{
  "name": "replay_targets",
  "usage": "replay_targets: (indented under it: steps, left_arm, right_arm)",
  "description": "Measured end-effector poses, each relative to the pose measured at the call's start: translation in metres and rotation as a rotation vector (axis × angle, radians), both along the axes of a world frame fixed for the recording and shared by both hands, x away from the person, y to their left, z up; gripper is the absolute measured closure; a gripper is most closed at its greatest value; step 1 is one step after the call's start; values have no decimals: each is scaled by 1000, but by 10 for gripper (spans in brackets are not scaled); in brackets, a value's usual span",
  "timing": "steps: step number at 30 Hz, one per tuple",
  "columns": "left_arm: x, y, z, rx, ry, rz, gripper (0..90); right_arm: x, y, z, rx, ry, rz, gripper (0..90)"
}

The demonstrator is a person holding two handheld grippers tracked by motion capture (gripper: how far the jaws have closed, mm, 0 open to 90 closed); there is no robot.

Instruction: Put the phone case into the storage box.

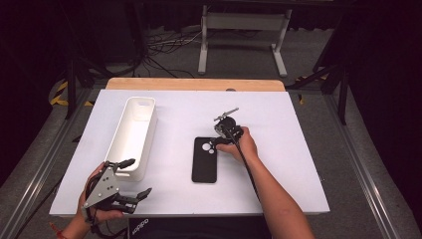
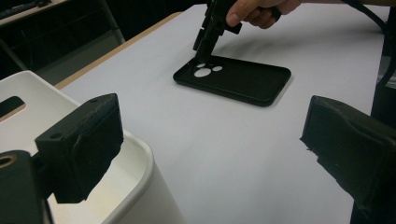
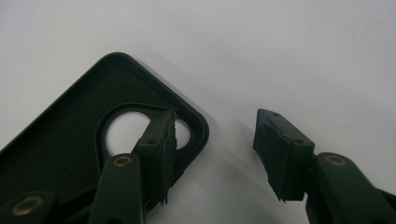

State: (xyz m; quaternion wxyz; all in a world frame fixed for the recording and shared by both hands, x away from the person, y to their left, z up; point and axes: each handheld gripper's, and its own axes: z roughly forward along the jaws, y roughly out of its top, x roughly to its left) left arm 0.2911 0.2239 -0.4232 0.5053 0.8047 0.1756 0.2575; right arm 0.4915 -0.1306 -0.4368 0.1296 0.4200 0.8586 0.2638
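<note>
One flat black rubbery phone case (image 1: 204, 160) lay open side up near the middle of the white table top (image 1: 278, 164), with three cut-outs at its twelve o'clock end: one large round hole and two smaller ones beside it. One long white plastic bin (image 1: 133, 135) with a slot handle stood at the case's nine o'clock, well apart from it. Two hand-held grippers were at work. The right gripper (image 3: 215, 140), held in one hand (image 1: 242, 144) at the case's one o'clock, pointed down at the case's corner; its jaws stood about half open and straddled the corner rim, one finger (image 3: 156, 140) over the large hole inside the case, the other outside on the table. Whether that inner pad already touched the rubber was hard to judge; no squeeze showed on the rim. The left gripper (image 1: 131, 178) sat at the table's seven o'clock, beside the bin's near end, its jaws wide apart with nothing between them.
</note>
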Motion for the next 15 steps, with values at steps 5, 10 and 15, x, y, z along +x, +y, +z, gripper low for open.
replay_targets:
  steps: [5,10,15]
  left_arm:
    - [0,-1,0,8,-1,-11,61]
    - [1,-2,-1,13,5,-8,61]
    - [1,-3,-2,22,9,-10,61]
  right_arm:
    - [3,2,-1,-15,-2,-5,559]
    - [2,2,-1,-16,1,3,659]
    - [1,4,-1,-13,3,20,773]
